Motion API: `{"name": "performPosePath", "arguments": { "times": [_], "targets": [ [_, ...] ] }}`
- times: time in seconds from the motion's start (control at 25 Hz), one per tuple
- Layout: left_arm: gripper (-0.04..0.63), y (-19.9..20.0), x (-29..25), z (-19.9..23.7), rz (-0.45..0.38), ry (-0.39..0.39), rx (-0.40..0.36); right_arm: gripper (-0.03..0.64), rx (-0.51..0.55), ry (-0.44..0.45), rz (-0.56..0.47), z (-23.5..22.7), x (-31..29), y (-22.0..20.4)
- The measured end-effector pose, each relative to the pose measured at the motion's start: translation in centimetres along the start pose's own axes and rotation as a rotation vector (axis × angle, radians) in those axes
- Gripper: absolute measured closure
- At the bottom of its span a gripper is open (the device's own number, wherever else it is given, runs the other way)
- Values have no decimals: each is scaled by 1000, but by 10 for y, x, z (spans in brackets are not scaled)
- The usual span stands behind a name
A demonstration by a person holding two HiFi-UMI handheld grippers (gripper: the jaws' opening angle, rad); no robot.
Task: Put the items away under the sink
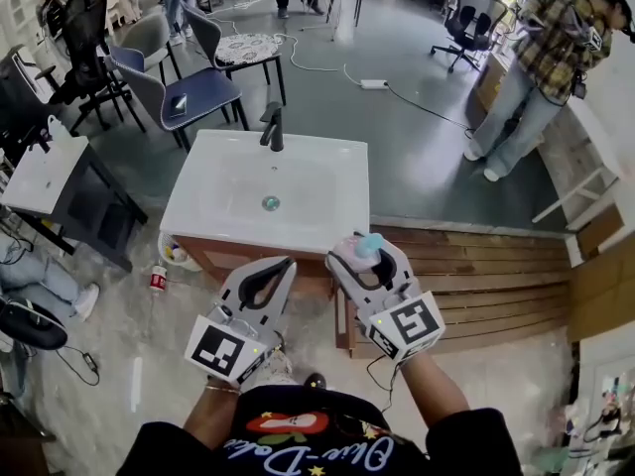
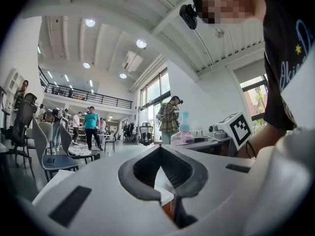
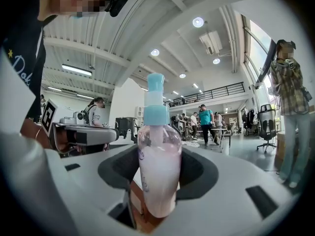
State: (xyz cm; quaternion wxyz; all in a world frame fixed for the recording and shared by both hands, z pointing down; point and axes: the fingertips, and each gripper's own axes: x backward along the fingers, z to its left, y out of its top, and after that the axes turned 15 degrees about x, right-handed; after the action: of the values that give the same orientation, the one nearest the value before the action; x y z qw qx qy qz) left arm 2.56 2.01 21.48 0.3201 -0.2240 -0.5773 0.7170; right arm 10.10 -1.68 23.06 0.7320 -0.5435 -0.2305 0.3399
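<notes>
Head view first: the right gripper [image 1: 372,256] sits low and just right of centre in the frame, and it is clamped on the pump bottle [image 1: 358,250]. In the right gripper view the bottle [image 3: 158,167] stands upright in the middle of the picture, in the hollow between the two dark pads. Pink liquid fills the lower body, and a pale blue collar and pump head rise above the jaws. The pads hug it on both sides.

Just left of it in the lower middle of the head view, the left gripper [image 1: 285,265] carries nothing. Its own view shows the jaw tips meeting at a point, with only an empty hollow behind them.

Both grippers point up-frame at the white sink [image 1: 322,181], which fills the centre with its black faucet [image 1: 273,127] at the far edge. The bottle hovers right at the sink's near rim, above the wooden cabinet [image 1: 213,257] below it. A person in a plaid shirt [image 1: 549,53] stands at upper right.
</notes>
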Motion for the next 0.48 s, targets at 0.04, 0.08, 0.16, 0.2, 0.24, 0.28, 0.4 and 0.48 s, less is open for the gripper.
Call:
{"name": "performPosePath", "arguments": {
  "times": [0.04,0.08,0.16,0.2,0.24,0.28,0.4,0.48],
  "targets": [
    [592,-1,1,-2,0,1,0,396,0,3,-2,2,2,1],
    [592,-2,3,-4,-1,2,-1,396,1,5,-5,3,4,2],
    [591,-3,6,-8,-2,5,-7,396,1,10,-8,7,8,4],
    [591,-3,7,-11,0,8,-10,396,1,13,-9,8,11,4],
    [591,-4,9,-14,3,11,-15,396,1,17,-8,9,14,5],
    [591,-4,10,-18,5,15,-20,396,0,19,-7,10,17,5],
    [591,-5,15,-25,-3,25,-24,396,2,26,-8,13,25,4],
    [591,-7,19,-28,-3,34,-26,396,4,35,-12,16,30,5]
  ]
}}
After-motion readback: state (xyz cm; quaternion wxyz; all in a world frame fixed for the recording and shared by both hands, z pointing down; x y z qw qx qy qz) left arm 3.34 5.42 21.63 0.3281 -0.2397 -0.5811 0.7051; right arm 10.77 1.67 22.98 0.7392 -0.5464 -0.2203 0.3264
